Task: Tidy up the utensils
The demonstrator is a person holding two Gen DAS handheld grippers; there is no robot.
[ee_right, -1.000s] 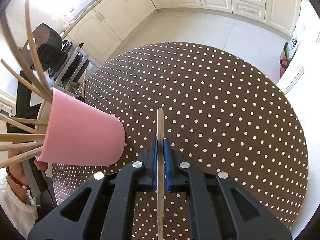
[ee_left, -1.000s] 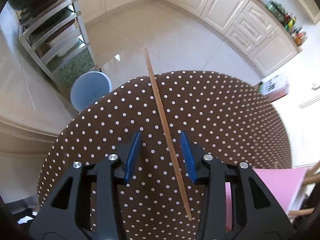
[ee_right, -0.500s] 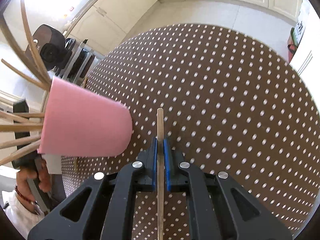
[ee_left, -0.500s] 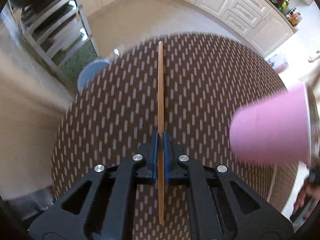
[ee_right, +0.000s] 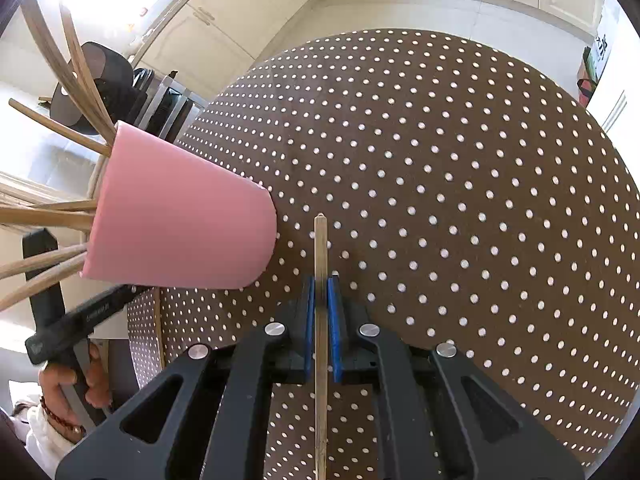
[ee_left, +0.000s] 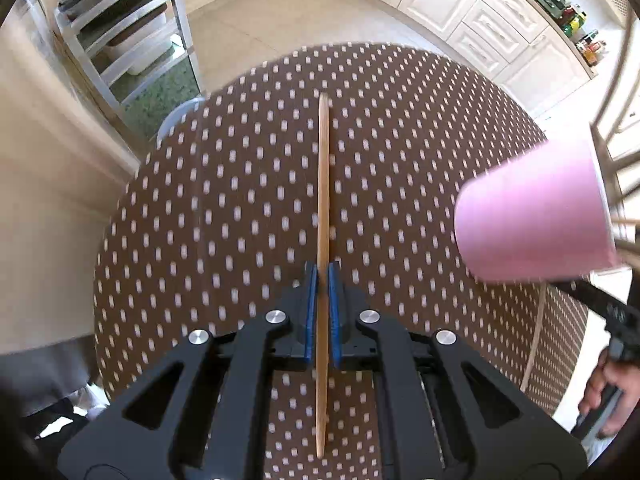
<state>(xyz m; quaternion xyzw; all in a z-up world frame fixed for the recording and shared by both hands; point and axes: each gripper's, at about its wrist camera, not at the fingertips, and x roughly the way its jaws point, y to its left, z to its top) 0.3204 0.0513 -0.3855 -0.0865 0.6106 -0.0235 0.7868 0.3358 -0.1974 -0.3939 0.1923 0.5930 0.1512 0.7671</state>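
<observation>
The left tool (ee_left: 322, 276) is clamped narrowly on a long wooden chopstick (ee_left: 323, 200), its blue pads pressing the stick on both sides. The stick runs straight away from the camera, its far end reaching out over the round table (ee_left: 400, 128) with the brown, white-dotted cloth, and its near end passing back between the black arms of the tool. To the right in this view a pink cup (ee_left: 532, 216) stands on the table, with more wooden sticks (ee_left: 612, 148) poking out of its mouth; they are blurred here. Below the cup a hand (ee_left: 608, 400) grips a black handle at the table's edge

The right tool (ee_right: 321, 280) is likewise closed on a second chopstick (ee_right: 320, 248), which sticks out only a short way beyond the pads, its tip close to the base of the cup (ee_right: 180, 224) but apart from it. From this side the cup appears to the left, holding a bundle of chopsticks (ee_right: 44, 216) that fan out from its rim. Beneath the cup the person's other hand (ee_right: 76, 380), with a beaded bracelet at the wrist and a white sleeve, holds a black handle

Behind the table lie a pale tiled floor (ee_left: 280, 4), cream cupboards (ee_left: 480, 4) and a metal rack (ee_left: 132, 32)
</observation>
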